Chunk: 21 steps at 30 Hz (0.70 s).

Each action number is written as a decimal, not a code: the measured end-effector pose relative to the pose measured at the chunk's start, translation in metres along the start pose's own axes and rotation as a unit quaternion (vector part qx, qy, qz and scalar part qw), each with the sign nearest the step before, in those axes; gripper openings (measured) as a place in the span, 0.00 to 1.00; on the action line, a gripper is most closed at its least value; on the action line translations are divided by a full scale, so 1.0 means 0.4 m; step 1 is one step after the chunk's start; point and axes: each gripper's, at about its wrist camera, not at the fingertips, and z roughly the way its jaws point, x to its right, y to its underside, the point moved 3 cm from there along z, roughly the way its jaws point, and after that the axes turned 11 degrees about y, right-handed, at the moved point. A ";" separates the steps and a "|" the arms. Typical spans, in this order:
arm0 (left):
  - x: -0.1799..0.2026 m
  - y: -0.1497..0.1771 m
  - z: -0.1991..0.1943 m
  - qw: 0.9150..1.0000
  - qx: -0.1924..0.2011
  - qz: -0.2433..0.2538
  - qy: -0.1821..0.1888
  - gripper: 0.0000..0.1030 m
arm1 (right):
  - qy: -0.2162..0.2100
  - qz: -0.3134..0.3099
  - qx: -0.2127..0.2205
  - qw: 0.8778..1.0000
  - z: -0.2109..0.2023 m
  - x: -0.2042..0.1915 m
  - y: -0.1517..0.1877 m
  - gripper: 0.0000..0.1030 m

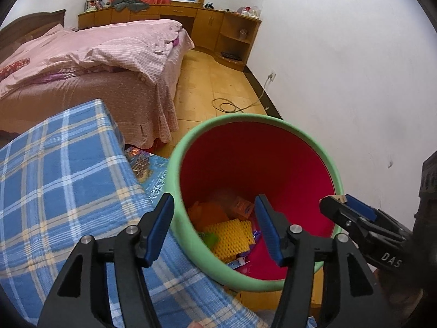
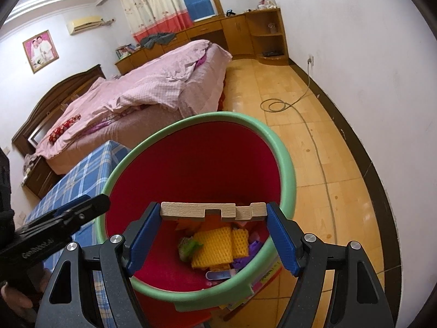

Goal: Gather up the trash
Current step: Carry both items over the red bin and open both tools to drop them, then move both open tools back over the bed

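Bin [image 2: 284, 164], green rim, red inside: yellow foam mesh [image 2: 215, 246], orange box [image 1: 240, 207] etc. already in. Right gripper [image 2: 213, 235] clamped on wood block [image 2: 213, 211] above bin, drop pending. Left gripper [image 1: 213, 229] fingers apart, empty, over near rim.

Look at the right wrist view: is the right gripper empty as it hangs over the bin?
No: the right gripper holds a notched wooden piece crosswise between its blue pads, above the red bin.
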 end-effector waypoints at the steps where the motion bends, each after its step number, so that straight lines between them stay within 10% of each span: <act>1: -0.002 0.000 -0.005 1.000 0.000 -0.002 -0.002 0.59 | -0.003 -0.001 -0.002 1.000 0.003 -0.004 0.001 0.76; 21: -0.044 0.071 -0.247 0.997 0.047 -0.021 -0.053 0.59 | -0.030 -0.036 0.029 0.998 -0.101 -0.110 0.049 0.79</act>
